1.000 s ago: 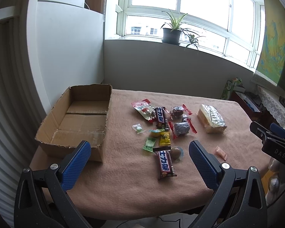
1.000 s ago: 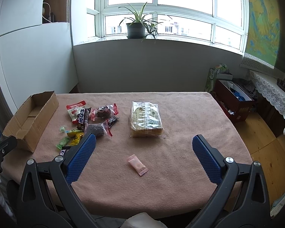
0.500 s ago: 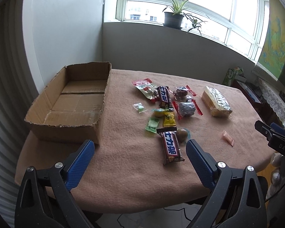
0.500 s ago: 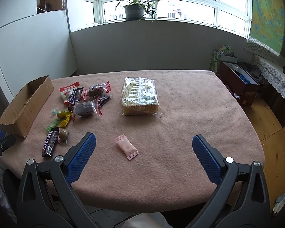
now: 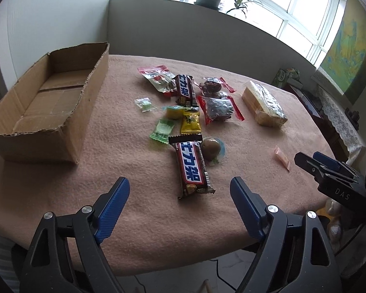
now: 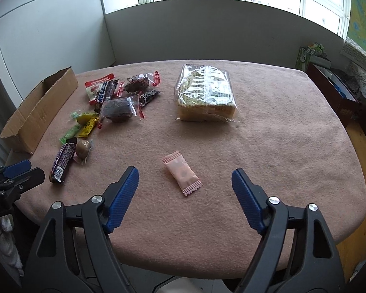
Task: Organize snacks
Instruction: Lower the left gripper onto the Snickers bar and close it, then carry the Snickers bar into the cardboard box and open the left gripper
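Snacks lie loose on the pink tablecloth (image 5: 139, 219), none yet in the cardboard box (image 5: 46, 102), which sits w/ nothing visible inside. Taking the box as landmark: nearest to it, just right of its long wall, is a small clear green candy (image 5: 145, 104); further right, the main cluster w/ a red pouch (image 5: 156, 77), an upper choc bar (image 5: 185, 89), two dark cakes in red-edged wrap (image 5: 218, 108), yellow (image 5: 189, 122) and green (image 5: 163, 129) sachets. The cracker pack (image 5: 263, 102) is well apart, far side from the box; the pink sachet (image 6: 182, 173) farther still.

Left gripper (image 5: 178, 193) is spread wide, holding nothing. The lower choc bar (image 5: 191, 167) lies straight ahead of it, near end about centred between the fingers, long axis running roughly away from the tongs w/ slight tilt, so the jaws would close across its width. A round brown sweet (image 5: 211, 147) touches the bar's right side; could get nudged.

Right gripper (image 6: 184, 185) also wide apart, empty. Pink sachet sits just ahead between the fingers, long axis diagonal, so prob. needs a small wrist turn.

Judgement: left hand is nearer the box and the bar, the likely first pick; right is nearer the sachet.
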Available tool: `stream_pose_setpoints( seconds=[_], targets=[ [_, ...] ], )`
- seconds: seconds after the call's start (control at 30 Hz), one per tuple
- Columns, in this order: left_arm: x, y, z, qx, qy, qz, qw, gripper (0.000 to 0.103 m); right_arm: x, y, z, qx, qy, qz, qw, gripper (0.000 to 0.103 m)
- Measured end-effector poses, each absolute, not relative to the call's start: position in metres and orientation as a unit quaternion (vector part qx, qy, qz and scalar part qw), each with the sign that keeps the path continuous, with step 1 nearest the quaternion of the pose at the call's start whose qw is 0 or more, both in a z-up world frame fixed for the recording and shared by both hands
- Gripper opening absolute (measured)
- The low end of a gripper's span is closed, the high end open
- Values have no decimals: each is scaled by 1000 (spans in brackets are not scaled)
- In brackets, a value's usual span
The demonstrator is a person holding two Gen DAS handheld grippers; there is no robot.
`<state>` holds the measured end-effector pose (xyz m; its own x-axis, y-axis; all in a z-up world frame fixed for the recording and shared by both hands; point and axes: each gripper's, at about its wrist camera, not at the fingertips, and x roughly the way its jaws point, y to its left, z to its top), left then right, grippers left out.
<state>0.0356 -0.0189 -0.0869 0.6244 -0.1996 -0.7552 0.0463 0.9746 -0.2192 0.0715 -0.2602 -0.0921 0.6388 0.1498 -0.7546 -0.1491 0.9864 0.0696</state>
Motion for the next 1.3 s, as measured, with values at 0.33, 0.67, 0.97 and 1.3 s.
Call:
stream_pose_setpoints(
  seconds=[0.33,0.67,0.97,1.3],
  targets=[
    [58,-21,-101,-97,446,-69,887,76,91,-256,-113,-25,437,93,894,73],
    [73,-20,-112,-107,460,-64,879,60,101,-254,-119,-32,440,100,892,64],
    [75,-29,-113,-92,457,-66,882,35,97,-251,-118,-45,443,108,889,39],
    [73,-25,-112,-101,454,-66,883,28,93,-254,-116,-29,445,108,889,21]
  ],
)
